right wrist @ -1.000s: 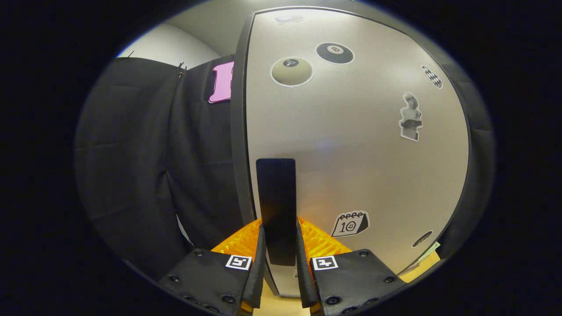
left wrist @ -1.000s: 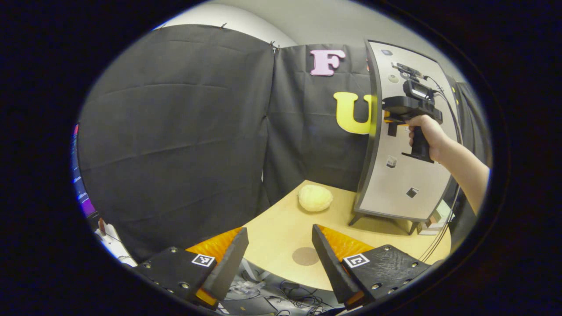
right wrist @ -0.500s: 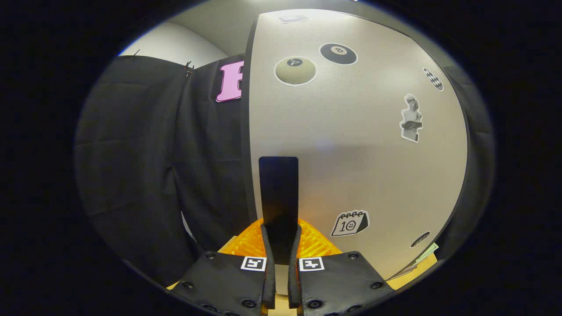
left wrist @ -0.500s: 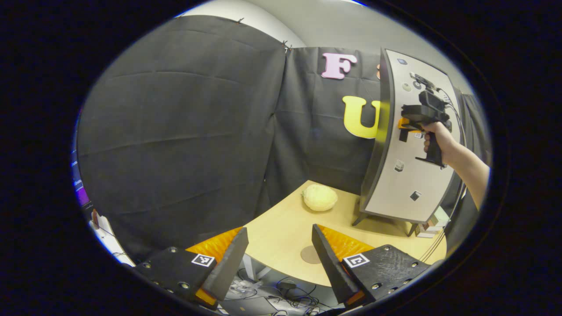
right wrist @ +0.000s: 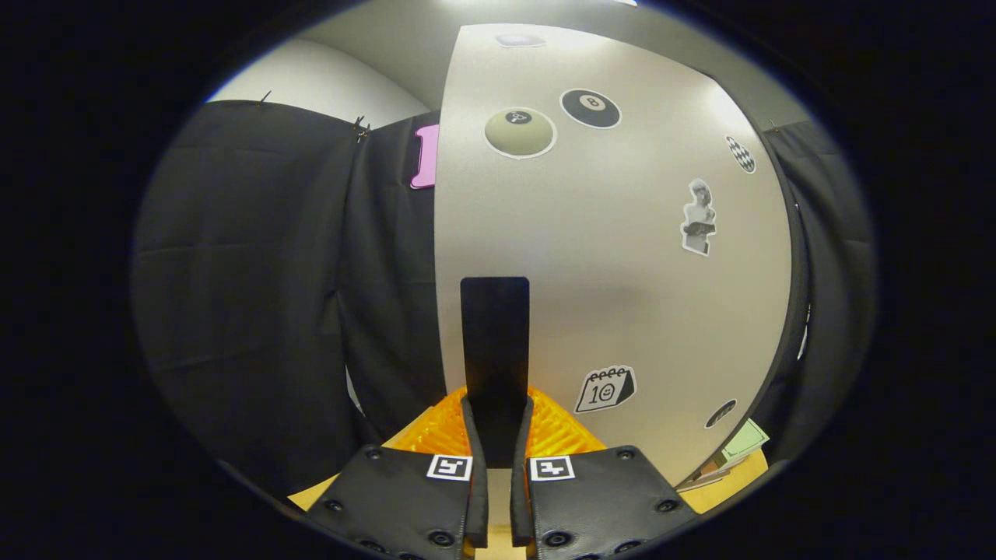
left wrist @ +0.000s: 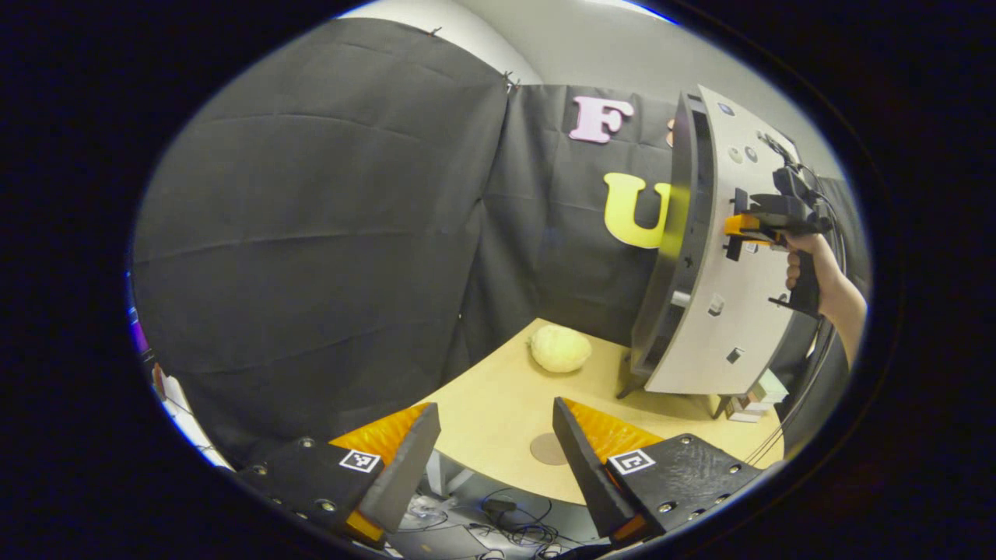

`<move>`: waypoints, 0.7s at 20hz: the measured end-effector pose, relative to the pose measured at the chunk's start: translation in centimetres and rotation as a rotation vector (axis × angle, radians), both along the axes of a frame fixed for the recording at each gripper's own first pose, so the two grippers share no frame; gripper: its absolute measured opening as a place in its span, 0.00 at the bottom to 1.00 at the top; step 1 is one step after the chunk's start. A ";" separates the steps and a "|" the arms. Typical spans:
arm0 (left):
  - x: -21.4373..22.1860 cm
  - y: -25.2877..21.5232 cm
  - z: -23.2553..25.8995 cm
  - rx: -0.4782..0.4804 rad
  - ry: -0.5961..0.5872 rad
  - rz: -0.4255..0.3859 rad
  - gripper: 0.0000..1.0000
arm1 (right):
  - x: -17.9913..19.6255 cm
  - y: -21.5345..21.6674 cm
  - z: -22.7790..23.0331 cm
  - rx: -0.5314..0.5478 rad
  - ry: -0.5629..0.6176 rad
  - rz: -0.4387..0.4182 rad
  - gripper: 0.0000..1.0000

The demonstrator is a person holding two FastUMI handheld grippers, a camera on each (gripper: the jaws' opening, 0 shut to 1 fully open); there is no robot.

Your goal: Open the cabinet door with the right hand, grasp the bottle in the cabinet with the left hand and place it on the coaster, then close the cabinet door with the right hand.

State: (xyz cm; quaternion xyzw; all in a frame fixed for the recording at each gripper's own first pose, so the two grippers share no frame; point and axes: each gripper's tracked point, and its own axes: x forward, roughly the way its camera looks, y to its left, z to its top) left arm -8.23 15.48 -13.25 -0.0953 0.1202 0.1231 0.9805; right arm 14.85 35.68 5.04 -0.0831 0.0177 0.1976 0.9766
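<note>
Door (left wrist: 712,295) swung ajar, handle (right wrist: 495,350) clamped

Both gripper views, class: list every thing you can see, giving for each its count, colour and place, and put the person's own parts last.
Cabinet: one, dark body, at the table's far right.
Cabinet door: one, pale grey with stickers, partly open.
Door handle: one, black, upright on the door's left edge.
Table: one, light wood, curved front edge.
Coaster: one, brown, round, near the table's front edge.
Round lump: one, pale yellow, on the table left of the cabinet.
Cables: several, dark, on the floor below the table.
Left gripper: one, open, over the table's front edge.
Right gripper: one, shut on the door handle.
Hand: one, holding the right gripper's grip.
</note>
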 end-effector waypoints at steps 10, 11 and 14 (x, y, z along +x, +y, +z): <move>2.1 -4.5 0.1 0.012 -0.032 -0.150 0.90 | -2.4 -1.9 0.9 0.007 -0.013 -0.003 0.13; 2.0 -4.9 -0.2 0.017 -0.034 -0.164 0.90 | -2.6 -2.2 1.0 0.007 -0.015 -0.006 0.13; 2.0 -6.0 -0.4 0.025 -0.036 -0.196 0.87 | -3.0 -2.8 1.1 0.016 -0.015 -0.019 0.13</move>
